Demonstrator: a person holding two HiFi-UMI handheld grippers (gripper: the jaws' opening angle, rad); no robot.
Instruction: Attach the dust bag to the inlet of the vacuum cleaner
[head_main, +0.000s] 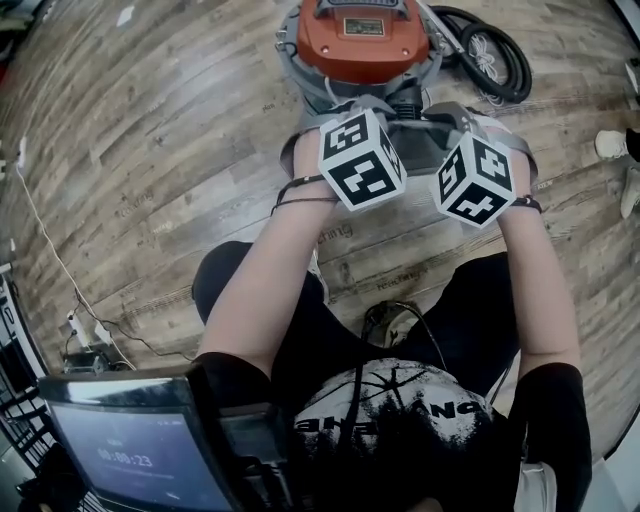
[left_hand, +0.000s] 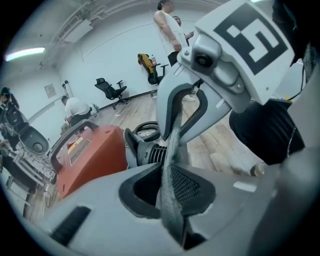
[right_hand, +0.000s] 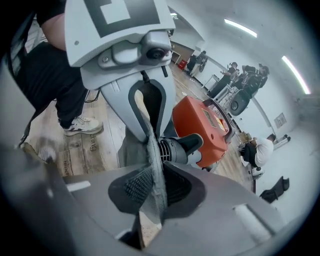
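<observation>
Head view: a plank wood floor (head_main: 150, 140) carries the orange vacuum cleaner (head_main: 362, 40) at the far middle, with a black hose (head_main: 497, 60) coiled to its right.

Left gripper view: the left claw (left_hand: 172, 187), narrow, pinches the grey dust bag (left_hand: 173, 145) just short of the black inlet (left_hand: 150, 152). Office chairs (left_hand: 112, 91) stand by the far white wall.

Right gripper view: the right claw (right_hand: 150, 192), also narrow, grips the bag's cloth edge. People (right_hand: 240, 75) stand far off.

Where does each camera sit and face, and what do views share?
Head view: on the person's head, facing steeply down; forearms, thighs, vacuum cleaner.
Left gripper view: on the left gripper, along jaws shut on the dust bag, toward the inlet.
Right gripper view: on the right gripper, same, opposite side.
All share the vacuum cleaner.
</observation>
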